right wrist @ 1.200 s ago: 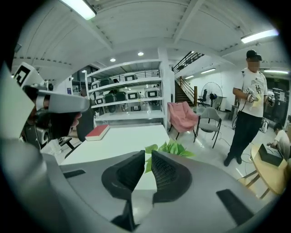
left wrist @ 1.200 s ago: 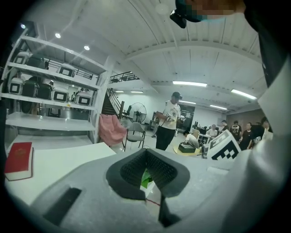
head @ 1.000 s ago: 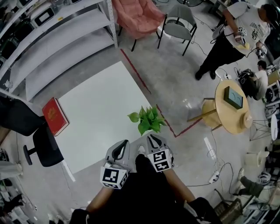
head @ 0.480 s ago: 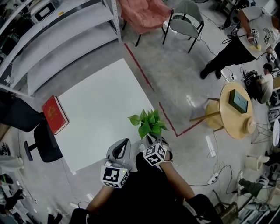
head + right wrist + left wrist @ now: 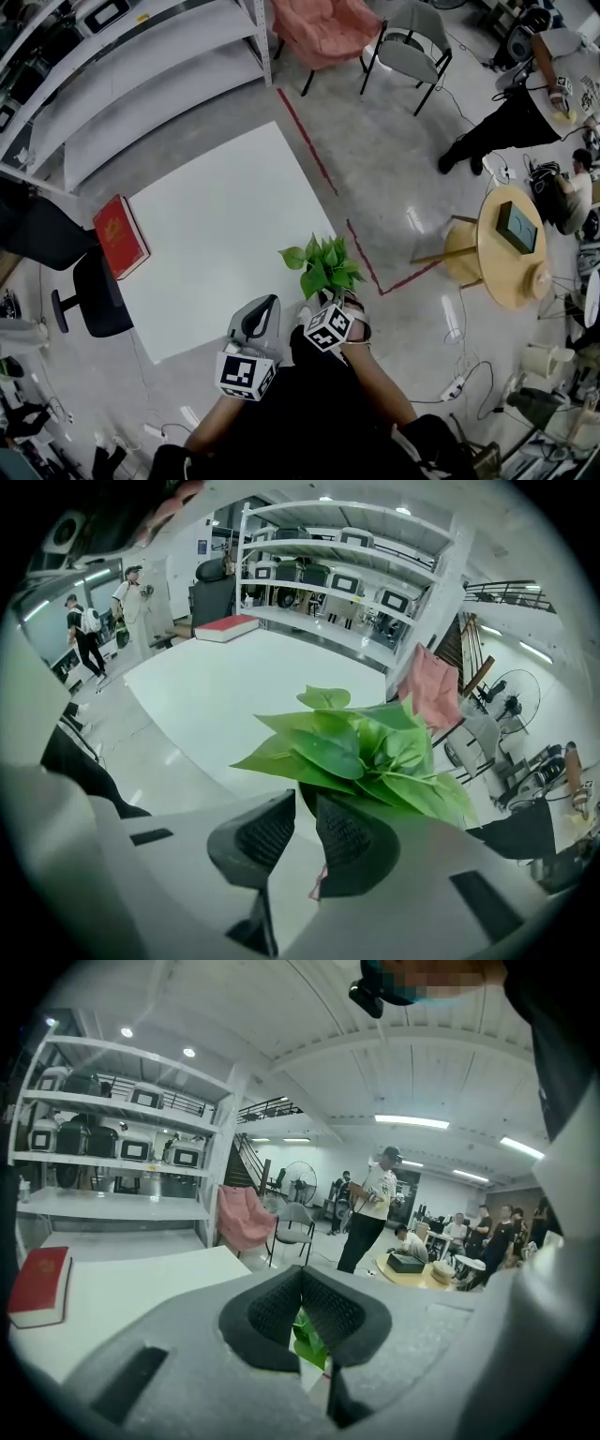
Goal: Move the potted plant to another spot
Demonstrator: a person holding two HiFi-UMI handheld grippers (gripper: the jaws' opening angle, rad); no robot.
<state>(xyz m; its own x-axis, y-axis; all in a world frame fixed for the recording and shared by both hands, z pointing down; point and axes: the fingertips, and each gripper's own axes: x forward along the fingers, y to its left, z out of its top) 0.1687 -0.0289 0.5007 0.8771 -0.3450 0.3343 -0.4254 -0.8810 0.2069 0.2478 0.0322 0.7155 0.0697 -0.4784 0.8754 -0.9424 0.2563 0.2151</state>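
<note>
White surface: one square tabletop (image 5: 216, 234) at the centre of the head view, on a grey concrete floor (image 5: 384, 178) crossed by one red tape line (image 5: 309, 150).
Room: one shelving rack (image 5: 141, 66) at 11 o'clock; one round wooden table (image 5: 542, 253) at 3 o'clock.
Chairs: three. The pink chair (image 5: 323, 28) and the grey chair (image 5: 408, 52) stand between 12 and 1 o'clock, the black chair (image 5: 89, 300) at 9 o'clock.
Book: one red book (image 5: 120, 236), on the tabletop's 9 o'clock edge.
Plant: one potted plant (image 5: 326, 265), at the tabletop's 5 o'clock edge.
Grippers: two.
Right gripper (image 5: 302, 822): jaws drawn close, pinching the pot's dark rim.
Left gripper (image 5: 305, 1283): jaws nearly together, holding nothing, at 7 o'clock of the plant.
</note>
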